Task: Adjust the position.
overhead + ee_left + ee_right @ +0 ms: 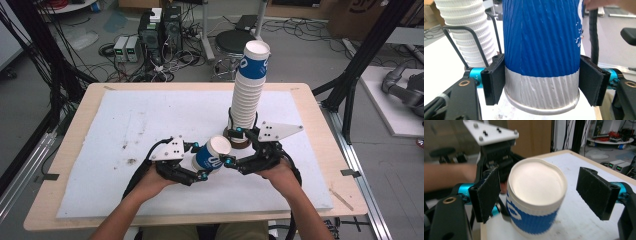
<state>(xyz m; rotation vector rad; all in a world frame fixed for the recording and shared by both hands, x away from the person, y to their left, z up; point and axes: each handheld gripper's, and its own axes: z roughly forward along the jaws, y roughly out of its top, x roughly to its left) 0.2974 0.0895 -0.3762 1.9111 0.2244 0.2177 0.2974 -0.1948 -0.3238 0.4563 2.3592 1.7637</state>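
Left gripper jaws clamped on blue & white paper cup, pads pressing both sides near its rim. Right gripper jaws spread wide w/ the cup between them, pads apart from it. Cup stack just beyond, on tabletop.

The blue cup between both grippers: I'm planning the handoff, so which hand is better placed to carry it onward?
Left, probably. The left gripper has its fingers pressed on the blue cup near its rim, while the right gripper stands open around it, one finger clearly apart.
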